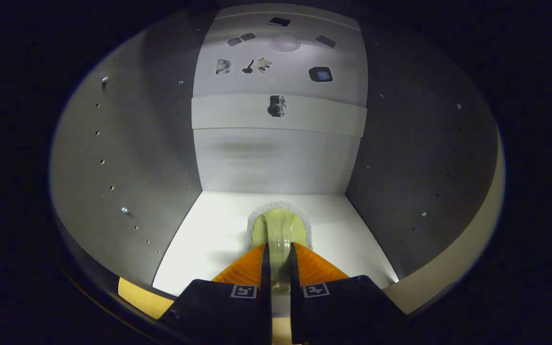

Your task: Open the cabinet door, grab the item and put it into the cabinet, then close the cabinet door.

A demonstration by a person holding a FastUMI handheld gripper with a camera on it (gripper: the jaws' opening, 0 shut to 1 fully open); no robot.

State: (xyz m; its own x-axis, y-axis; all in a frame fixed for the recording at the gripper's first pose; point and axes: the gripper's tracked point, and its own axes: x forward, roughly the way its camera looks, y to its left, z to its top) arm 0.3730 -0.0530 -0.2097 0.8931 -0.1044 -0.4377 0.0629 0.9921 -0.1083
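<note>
Left cabinet wall (127, 158) near, studded with shelf pegs: sideways drift risks knock; gripper (279, 253) jaws pinching handle of pale green scrubbing brush (280, 230) low over cabinet floor (209, 239); early release could tip brush; right wall (424, 158) equally tight

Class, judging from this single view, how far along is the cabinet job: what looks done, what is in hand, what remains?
Done: the door must be open, since the gripper reaches inside the grey cabinet. In hand: both fingers press on the handle of the pale green brush with a white bristle rim, which sits low over the white cabinet floor. Left: release the brush, withdraw, close the door.
</note>
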